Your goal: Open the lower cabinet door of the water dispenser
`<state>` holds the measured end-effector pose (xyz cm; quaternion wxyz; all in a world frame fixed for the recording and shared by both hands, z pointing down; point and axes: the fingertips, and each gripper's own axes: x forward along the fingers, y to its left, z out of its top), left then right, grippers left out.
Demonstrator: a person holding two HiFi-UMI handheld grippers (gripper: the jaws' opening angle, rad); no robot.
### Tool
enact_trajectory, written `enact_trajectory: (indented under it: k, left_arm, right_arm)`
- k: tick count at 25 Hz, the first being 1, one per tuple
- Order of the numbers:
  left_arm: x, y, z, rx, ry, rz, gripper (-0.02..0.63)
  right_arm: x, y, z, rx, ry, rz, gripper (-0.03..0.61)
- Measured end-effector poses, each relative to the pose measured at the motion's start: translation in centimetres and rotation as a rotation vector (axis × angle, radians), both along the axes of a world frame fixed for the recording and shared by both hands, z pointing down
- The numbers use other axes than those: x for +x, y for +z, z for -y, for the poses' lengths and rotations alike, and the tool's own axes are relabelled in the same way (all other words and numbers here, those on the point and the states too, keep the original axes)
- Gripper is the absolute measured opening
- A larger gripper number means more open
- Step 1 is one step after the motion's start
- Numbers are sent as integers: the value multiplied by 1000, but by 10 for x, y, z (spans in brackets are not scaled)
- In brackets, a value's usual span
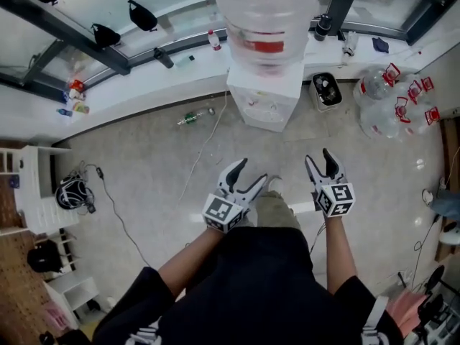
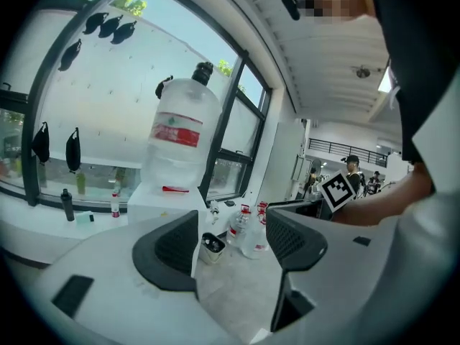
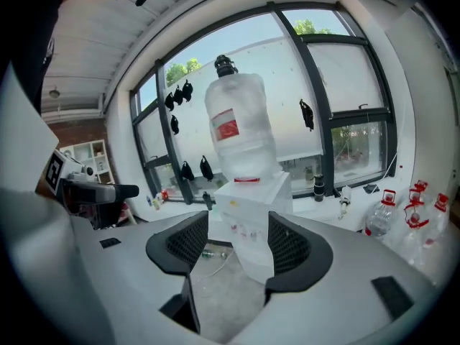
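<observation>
The white water dispenser [image 1: 264, 95] stands against the window sill with a big clear bottle [image 1: 267, 16] on top. It is some way ahead of both grippers. My left gripper [image 1: 250, 172] and right gripper [image 1: 319, 157] hang over the floor in front of me, both open and empty. In the right gripper view the dispenser [image 3: 251, 207] shows straight ahead between the open jaws of the right gripper [image 3: 231, 243], its lower front partly hidden by them. In the left gripper view the dispenser [image 2: 162, 196] lies to the left of the left gripper [image 2: 231, 239].
A small bin [image 1: 327, 90] and several clear water jugs [image 1: 381, 99] with red caps stand right of the dispenser. A cable [image 1: 205, 142] and a green bottle [image 1: 190, 118] lie on the floor to its left. A white shelf [image 1: 36, 185] is far left.
</observation>
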<state>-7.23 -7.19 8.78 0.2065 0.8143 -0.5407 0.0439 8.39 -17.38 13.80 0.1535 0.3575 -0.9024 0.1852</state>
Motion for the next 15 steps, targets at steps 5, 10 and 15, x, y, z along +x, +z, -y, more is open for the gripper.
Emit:
enact_trajectory:
  k: [5,10,15]
  left_arm:
    - [4,49,19,-25,23,3,273]
    - [13,126,22,-40,69,-52,273]
    - [4,223,32,-55,72,-48,273]
  right_arm:
    - [-7,55,28,-10,-12,-14,229]
    - [-23,143,31,-35,27,-31,229]
    - [-54,236,44,-21,17,-22,233]
